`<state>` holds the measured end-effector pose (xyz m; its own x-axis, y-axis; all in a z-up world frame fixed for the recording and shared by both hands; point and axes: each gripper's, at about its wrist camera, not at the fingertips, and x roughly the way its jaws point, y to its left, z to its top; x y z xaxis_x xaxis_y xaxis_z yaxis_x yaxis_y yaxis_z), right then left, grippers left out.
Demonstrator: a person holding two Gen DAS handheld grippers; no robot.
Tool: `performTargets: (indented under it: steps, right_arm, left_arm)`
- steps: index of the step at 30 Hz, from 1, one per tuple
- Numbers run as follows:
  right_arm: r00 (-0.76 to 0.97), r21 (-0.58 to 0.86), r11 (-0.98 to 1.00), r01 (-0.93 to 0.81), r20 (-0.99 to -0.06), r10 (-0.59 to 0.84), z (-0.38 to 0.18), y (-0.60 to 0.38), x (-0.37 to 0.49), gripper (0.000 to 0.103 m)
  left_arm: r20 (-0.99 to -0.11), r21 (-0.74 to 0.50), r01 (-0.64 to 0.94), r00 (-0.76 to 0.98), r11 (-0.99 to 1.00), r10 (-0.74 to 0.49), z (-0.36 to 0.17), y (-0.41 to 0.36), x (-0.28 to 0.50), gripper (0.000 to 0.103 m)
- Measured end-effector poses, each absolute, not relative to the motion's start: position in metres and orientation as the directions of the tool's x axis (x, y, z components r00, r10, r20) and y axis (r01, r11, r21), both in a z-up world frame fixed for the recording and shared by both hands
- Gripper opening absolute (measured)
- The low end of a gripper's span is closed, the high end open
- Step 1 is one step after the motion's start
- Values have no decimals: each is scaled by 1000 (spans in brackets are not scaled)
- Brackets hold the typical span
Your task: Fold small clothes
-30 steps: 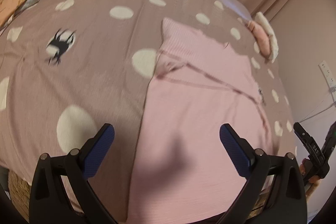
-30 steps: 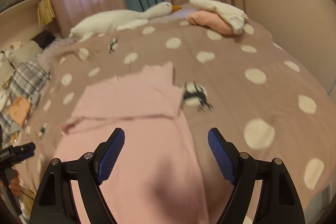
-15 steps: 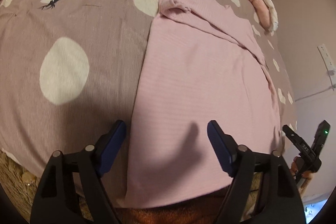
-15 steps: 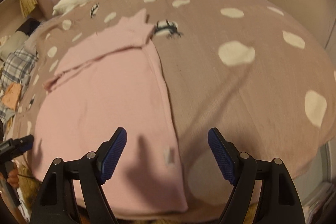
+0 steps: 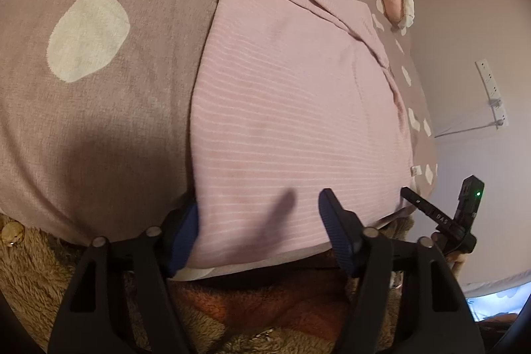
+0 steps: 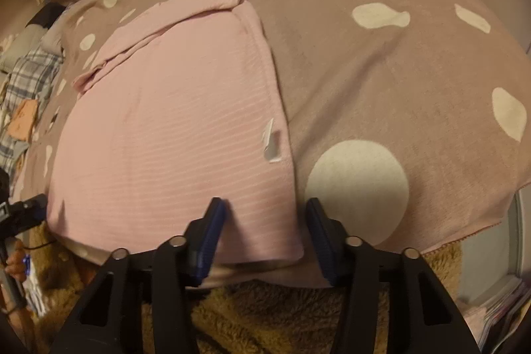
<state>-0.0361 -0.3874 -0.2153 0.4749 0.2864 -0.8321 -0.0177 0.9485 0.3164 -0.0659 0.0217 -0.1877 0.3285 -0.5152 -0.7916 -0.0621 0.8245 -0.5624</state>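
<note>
Across the near edge of the spotted bedspread (image 6: 381, 62) lies the pink ribbed garment (image 5: 298, 108), flat, its hem at the bed's edge and its top already folded over at the far end. You are handling something light, soft and limp: it will sag and slide, so pinch both hem corners through every layer. Your left gripper (image 5: 259, 228) straddles the hem's left corner, the right gripper (image 6: 262, 231) the corner below the white label (image 6: 272, 141). Compared with a second ago, both sit lower and closer to the hem, and their jaws have just been closing, now half-narrowed with cloth between but not yet pinched.
</note>
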Motion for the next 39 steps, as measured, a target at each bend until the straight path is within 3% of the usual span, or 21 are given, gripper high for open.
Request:
performTargets:
  steps: [2,4,5,9,16,20,24,35,37,39]
  right_arm:
    - [469,310,950,-32,-835,288,-215,-386,-36,36]
    - [466,308,950,-47,-835,293,-212,-382,-35,16]
    - [468,306,950,-57,-833,296,-208,-380,-36,12]
    - [500,363,925,-112,-784,368,-192,-375,-34,9]
    - [571,532,836,-137,-647,505,-167,-389,-5,9]
    - [612,568,817,-99,-613,500,-164,-390,24,9]
    - [625,570,822,-6,-640,448,-174,-396,56,9]
    - [637,480,866,140,-713,293,-179,-406,88,9]
    - [660,467,869,161,-706,257,-173,-413,87,9]
    - [681,447,878,169,-698,224,-165,-418,83,9]
  left_arm:
    - [-793,-565,-69,321,822,-518,-189,21,-66,51]
    - [-796,-569,-105,319,816,-514,-192,25,-67,27]
    - [-806,-558,-120,316,821,-501,-193,26,-66,5]
    - [-787,-583,-123,329,803,-521,-186,28,-66,5]
    - [-648,-731,-77,390,678,-654,-157,35,-46,4]
    - [-606,-766,-104,446,634,-659,-149,47,-23,4]
    - [-585,-787,-136,476,602,-657,-150,60,7,4]
    - [-684,-707,-245,477,664,-552,-166,76,52,6]
    - [-691,-698,-245,476,673,-543,-163,79,53,10]
    - [-708,-664,-237,503,709,-495,-154,82,51,36]
